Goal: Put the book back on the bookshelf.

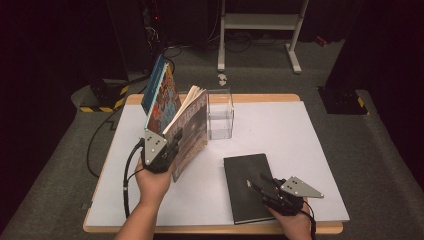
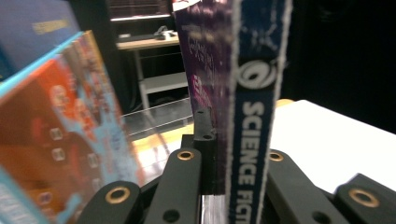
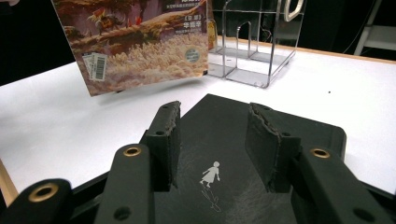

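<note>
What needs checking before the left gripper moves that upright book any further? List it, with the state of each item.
1. Left gripper clamped on the science fiction book: ok, the spine sits tight between the jaws.
2. Book held upright off the table: ok.
3. Blue and orange book beside it leans unsupported: not ok, it may tip.
4. Clear acrylic stand upright behind the books: ok.
5. Free slot in the stand: cannot tell.
6. Right gripper out of the way: ok, jaws open over the flat black book, gripping nothing.
</note>
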A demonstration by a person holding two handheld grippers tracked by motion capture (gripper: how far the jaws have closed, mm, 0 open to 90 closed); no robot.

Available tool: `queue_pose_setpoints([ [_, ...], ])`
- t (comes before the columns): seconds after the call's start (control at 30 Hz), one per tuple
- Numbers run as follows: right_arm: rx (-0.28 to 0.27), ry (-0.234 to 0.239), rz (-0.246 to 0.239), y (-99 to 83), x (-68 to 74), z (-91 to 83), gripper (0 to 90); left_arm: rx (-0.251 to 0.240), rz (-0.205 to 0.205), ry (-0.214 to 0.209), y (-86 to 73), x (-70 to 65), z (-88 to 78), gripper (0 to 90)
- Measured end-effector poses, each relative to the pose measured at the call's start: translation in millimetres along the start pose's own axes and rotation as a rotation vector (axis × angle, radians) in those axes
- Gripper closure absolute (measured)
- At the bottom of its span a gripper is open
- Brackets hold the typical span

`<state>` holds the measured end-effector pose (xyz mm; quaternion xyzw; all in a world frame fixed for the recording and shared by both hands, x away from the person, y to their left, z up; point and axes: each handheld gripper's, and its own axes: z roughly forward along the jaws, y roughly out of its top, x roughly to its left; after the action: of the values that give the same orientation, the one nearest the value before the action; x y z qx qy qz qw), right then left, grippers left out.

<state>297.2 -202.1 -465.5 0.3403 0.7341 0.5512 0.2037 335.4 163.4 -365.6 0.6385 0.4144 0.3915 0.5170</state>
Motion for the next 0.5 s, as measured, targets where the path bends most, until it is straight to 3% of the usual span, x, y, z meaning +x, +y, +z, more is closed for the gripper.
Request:
queue_pose_setpoints([
  [0.17, -0.004, 0.002, -0.001, 0.8, 0.3, -0.6, 54.7, 0.014, -0.001, 0.064, 0.3, -1.0, 14.7, 83.7],
  [0.5, -0.006, 0.007, -0.002, 1.3, 1.3, -1.9, 54.8, -0.006, 0.003, 0.121, 9.9, -12.5, 50.6, 83.6],
])
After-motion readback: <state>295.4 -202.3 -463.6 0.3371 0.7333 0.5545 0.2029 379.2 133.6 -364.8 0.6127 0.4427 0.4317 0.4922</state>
